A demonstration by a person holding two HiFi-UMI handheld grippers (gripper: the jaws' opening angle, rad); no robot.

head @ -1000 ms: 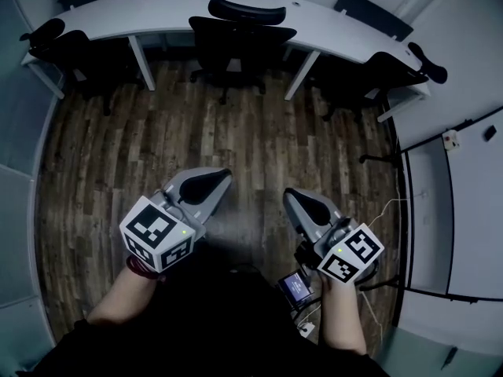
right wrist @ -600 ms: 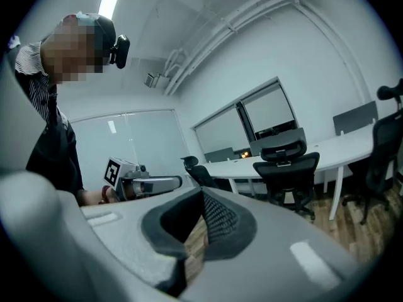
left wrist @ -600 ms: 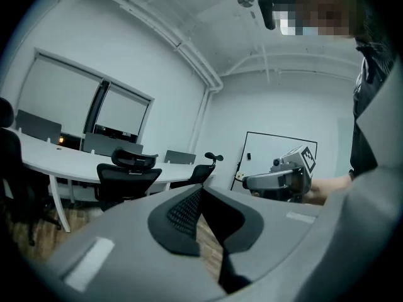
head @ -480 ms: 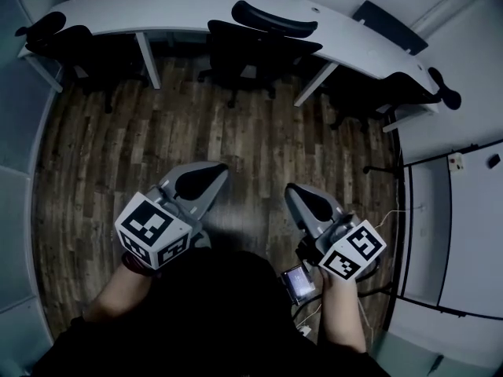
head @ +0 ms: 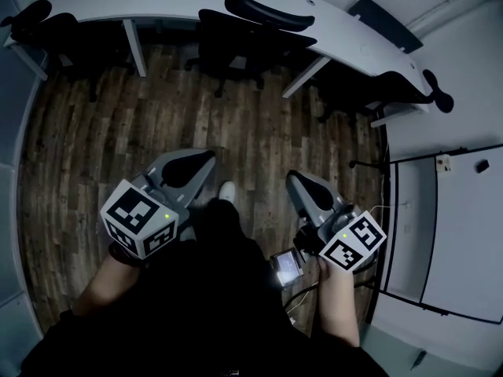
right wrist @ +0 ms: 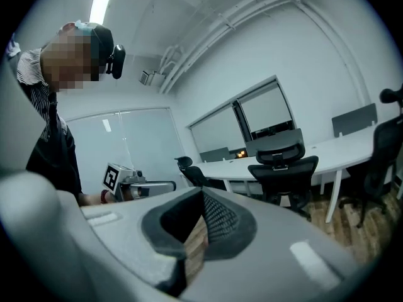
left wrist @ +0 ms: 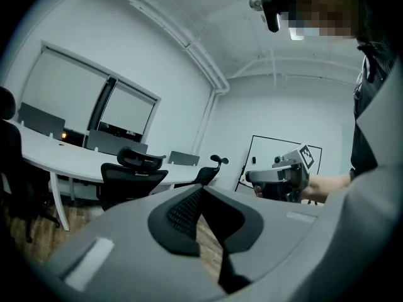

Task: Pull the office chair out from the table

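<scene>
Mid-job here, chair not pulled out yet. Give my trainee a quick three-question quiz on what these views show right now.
1. True or false: the left gripper and the right gripper are both shut, with nothing between their jaws.
2. The middle office chair is: A) tucked in at the white table; B) out in the middle of the floor; C) lying on its side.
3. Short answer: what lies between the grippers and that chair?

Key: 1 true. 2 A. 3 a stretch of wooden floor; neither gripper touches the chair.
</scene>
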